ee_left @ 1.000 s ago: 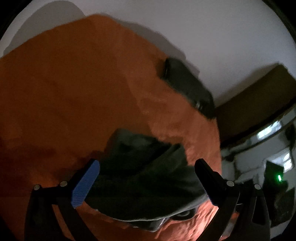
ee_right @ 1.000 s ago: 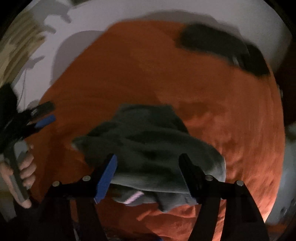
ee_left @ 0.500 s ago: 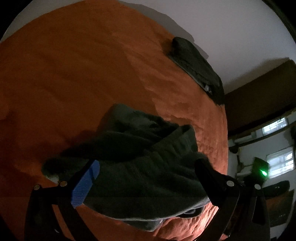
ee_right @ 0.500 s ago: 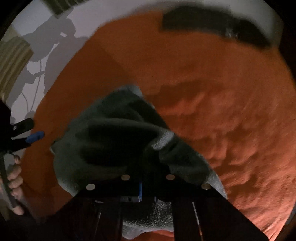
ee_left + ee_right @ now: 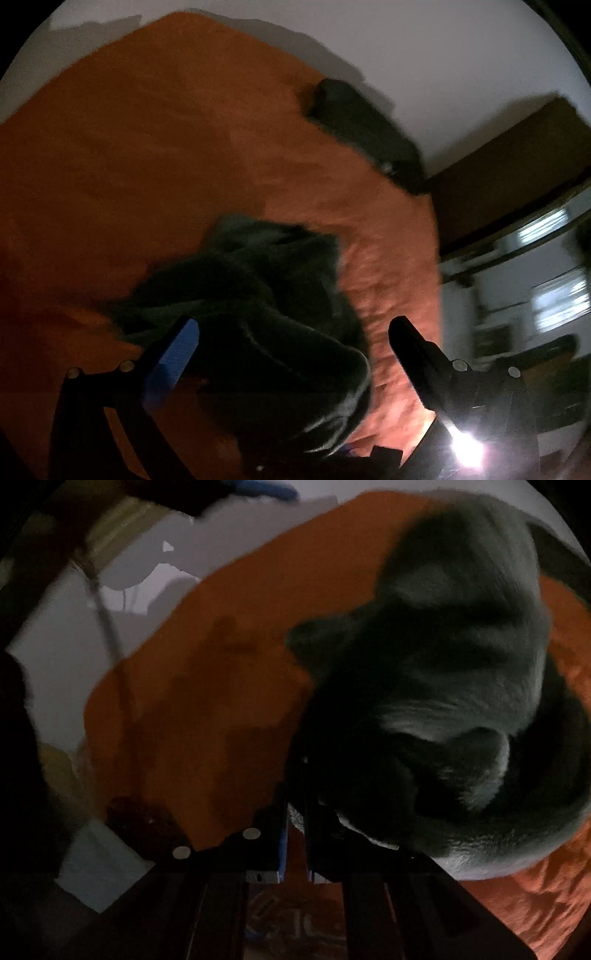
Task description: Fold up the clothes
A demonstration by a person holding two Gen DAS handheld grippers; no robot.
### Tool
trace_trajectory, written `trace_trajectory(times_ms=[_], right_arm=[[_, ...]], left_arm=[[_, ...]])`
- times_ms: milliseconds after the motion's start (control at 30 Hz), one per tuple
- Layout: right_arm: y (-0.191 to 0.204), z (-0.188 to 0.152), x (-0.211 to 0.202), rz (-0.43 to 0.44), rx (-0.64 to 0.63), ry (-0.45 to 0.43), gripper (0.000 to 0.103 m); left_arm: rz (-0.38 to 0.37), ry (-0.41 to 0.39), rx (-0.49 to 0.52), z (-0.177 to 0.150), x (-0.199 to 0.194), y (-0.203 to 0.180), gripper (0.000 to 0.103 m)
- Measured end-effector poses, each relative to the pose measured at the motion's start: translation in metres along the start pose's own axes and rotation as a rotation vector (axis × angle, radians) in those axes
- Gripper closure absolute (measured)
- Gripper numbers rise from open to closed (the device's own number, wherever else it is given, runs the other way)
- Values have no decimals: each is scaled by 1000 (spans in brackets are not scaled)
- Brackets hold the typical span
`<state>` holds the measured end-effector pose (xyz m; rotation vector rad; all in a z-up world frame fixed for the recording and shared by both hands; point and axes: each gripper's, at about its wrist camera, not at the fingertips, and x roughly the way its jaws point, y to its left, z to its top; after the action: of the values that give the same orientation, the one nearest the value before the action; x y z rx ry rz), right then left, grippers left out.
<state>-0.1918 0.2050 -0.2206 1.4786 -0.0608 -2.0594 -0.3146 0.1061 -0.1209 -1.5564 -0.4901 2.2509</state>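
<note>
A crumpled dark grey garment (image 5: 258, 314) lies on the orange bedspread (image 5: 147, 147). My left gripper (image 5: 291, 325) stands open above it, its blue pad (image 5: 177, 350) and black finger (image 5: 410, 343) wide apart, with cloth below and between them. In the right wrist view the same garment (image 5: 443, 664) bulges large at the right, raised off the orange bedspread (image 5: 221, 664). My right gripper (image 5: 295, 786) is shut on its lower left edge. The view is blurred.
A folded dark garment (image 5: 362, 122) rests at the bed's far edge by the white wall (image 5: 443, 55). Dark wooden furniture (image 5: 509, 158) and bright windows (image 5: 554, 295) are to the right. A pale box-like thing (image 5: 99, 864) sits low at the left.
My right gripper shut on the grey garment's edge and pulled it up, so the cloth now fills the right of its view. The left gripper stayed open over the garment.
</note>
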Motion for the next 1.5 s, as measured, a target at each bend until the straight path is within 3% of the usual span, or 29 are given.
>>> trace_trajectory(times_ms=[67,133,167,200,267,367,467,567,667,800,867,1000,1133,1333,1500], right_arm=[[-2,-3,4,12,29,6,94],[-12,-5,-14,36,45,-68,94],[-14,-5,-26,42,55,-108,85],[-21,-5,-36,51,72,-147,65],[-32,-5,-54,73,104,-206,47],[-45,-2,-76,122,112,-260,47],[-58,0,-97,88,96,-322,47],[-90,3,-129,76,177,-444,47],[-127,3,-141,54,338,-483,39],[-136,-4,-109,110,395,-423,39],[-122,-10,-89,133,346,-396,39],[-93,-10,-75,262,242,-377,39],[-58,-11,-80,326,85,-377,39],[-52,-1,-74,279,54,-372,39],[-44,-2,-68,252,12,-357,39]], left_arm=[[84,19,31,-14,6,3,1],[131,48,17,-29,17,12,1],[134,60,2,-33,21,16,1],[128,69,-13,-37,24,18,1],[122,83,-32,-44,31,20,1],[102,83,-24,-54,32,14,1],[87,73,5,-57,27,6,1],[89,54,7,-60,17,6,1],[86,37,12,-63,15,4,1],[73,45,34,-69,17,-10,1],[69,53,49,-72,16,-16,1],[57,51,69,-72,11,-19,1],[44,74,51,-72,13,-15,1],[-20,127,-8,-74,18,-21,1],[17,149,69,-81,30,-40,1]])
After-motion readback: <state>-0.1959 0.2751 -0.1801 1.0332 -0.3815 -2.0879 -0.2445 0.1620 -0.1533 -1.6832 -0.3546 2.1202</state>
